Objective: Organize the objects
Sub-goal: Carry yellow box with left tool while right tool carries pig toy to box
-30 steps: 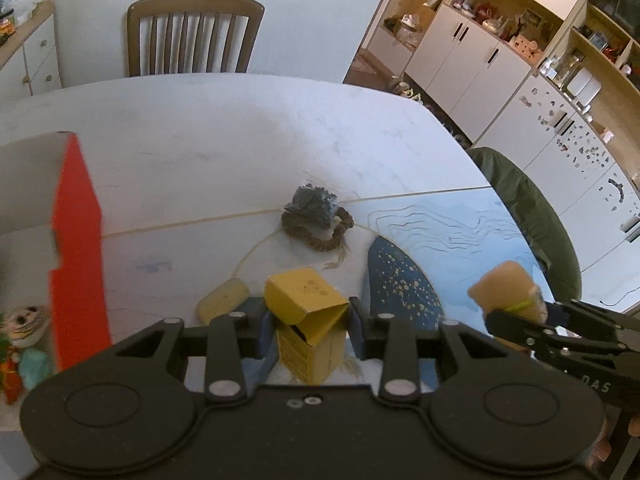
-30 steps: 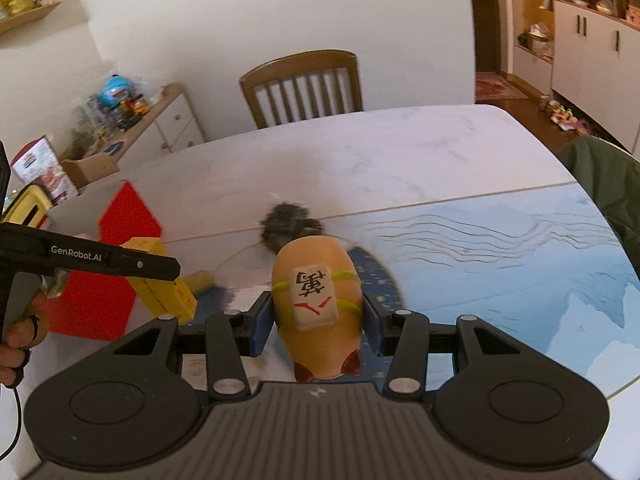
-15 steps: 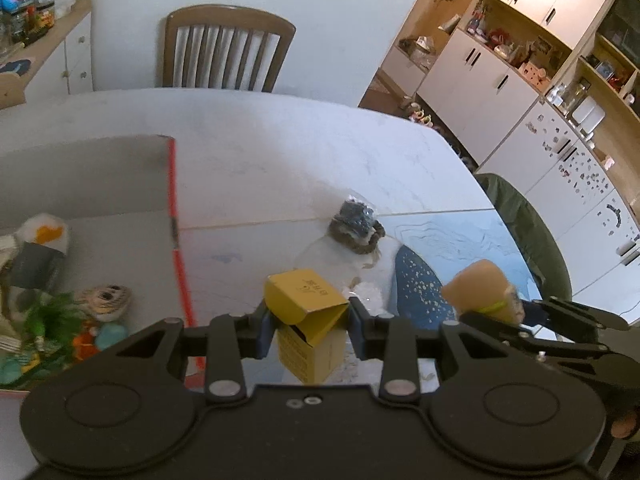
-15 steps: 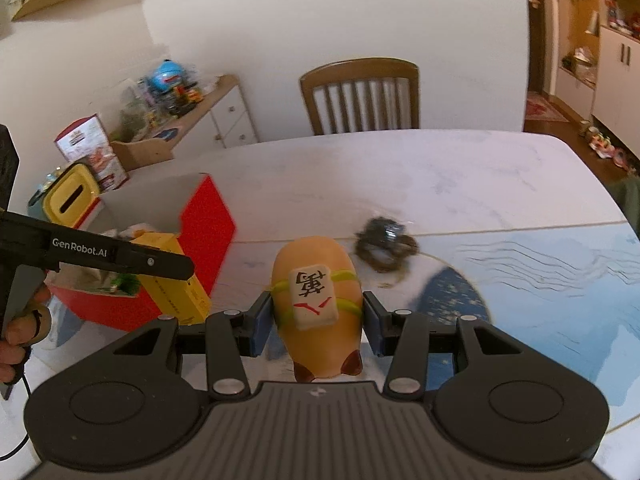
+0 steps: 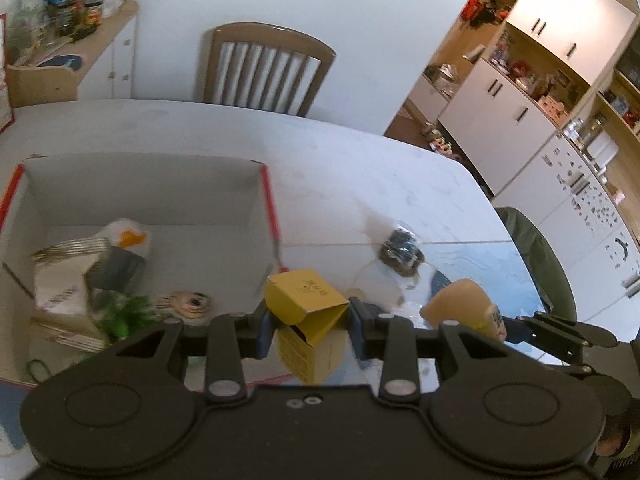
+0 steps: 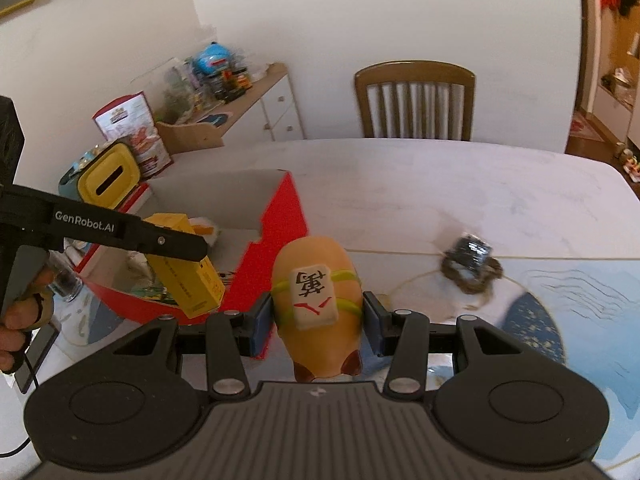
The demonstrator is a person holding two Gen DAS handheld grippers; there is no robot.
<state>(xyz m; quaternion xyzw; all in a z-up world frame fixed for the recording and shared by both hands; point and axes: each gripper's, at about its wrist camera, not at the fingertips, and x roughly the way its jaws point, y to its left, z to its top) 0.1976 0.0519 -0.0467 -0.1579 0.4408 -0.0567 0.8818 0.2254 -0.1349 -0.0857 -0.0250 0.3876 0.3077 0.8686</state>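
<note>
Your left gripper (image 5: 310,330): it squeezes a small yellow cardboard box (image 5: 306,312) between its two fingers. The box's top flap is open and the box hangs tilted in the air.
Your right gripper (image 6: 318,320): it squeezes a soft orange animal toy with a white tile and green bands on its back (image 6: 318,300). The toy is up off the table.
Yellow box, place: in the right view it (image 6: 186,268) sits at 9 o'clock from the toy, above the near right edge of the bin.
Bin: a big red cardboard bin with a pale inside (image 5: 264,184), open at the top, at 10 o'clock from your left gripper.
Inside the bin: a white plush with an orange patch (image 5: 124,238), a green leafy thing (image 5: 128,314), a striped round toy (image 5: 186,304) and a pale paper pack (image 5: 60,280).
Still on the table: a dark lump on a brown woven ring (image 5: 400,250), at 1 o'clock from your left gripper, well apart from the bin.
Table: white marble top (image 5: 340,160) with a blue picture mat (image 6: 592,292) on the right side.
Your hand (image 6: 18,320): it grips the left tool's handle at the far left of the right view.
Far side: a brown wooden chair (image 5: 266,68) at 12 o'clock.
</note>
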